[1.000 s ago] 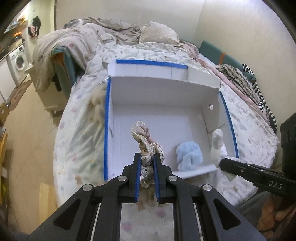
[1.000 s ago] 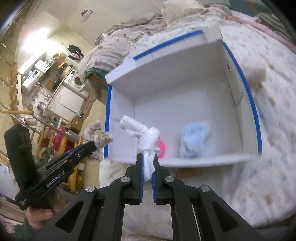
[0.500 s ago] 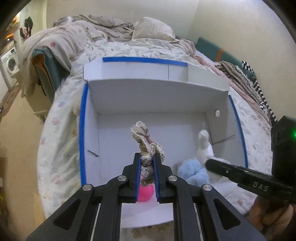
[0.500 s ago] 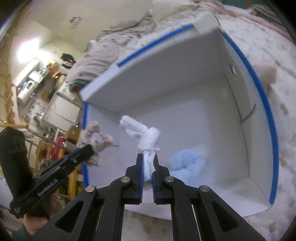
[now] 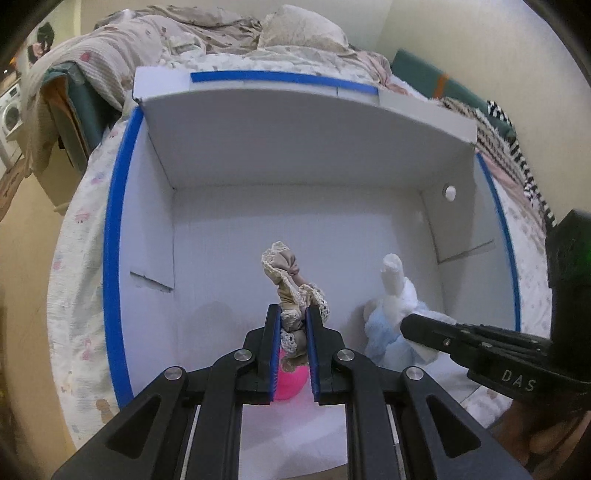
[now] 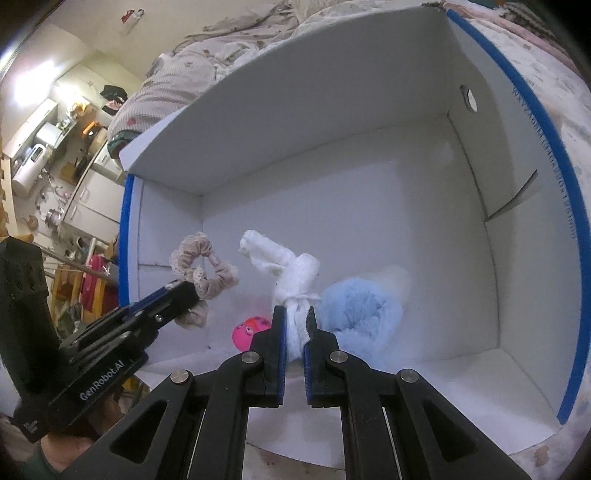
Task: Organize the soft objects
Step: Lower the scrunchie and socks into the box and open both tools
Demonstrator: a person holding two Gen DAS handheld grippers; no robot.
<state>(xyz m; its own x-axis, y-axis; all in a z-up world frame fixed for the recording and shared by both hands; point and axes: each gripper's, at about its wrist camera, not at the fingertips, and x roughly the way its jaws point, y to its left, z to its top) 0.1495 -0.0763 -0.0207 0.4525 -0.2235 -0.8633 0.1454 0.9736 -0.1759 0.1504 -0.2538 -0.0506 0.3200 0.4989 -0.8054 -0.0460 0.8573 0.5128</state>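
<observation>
A white box with blue-taped rims lies open on the bed. My left gripper is shut on a beige lace-edged scrunchie, held inside the box above a pink ball. In the right wrist view that scrunchie hangs from the left gripper at the left. My right gripper is shut on a white fabric piece, just in front of a fluffy light-blue item on the box floor. The pink ball lies left of the right gripper. The left wrist view shows the right gripper with the white fabric.
The box sits on a floral bedspread. Rumpled blankets and a pillow lie behind it. Striped clothing lies at the right. A washing machine and kitchen clutter stand off the bed's left side.
Both grippers have come down and forward into the box, still holding their items. The box now fills both views and the pink ball shows under the left gripper.
</observation>
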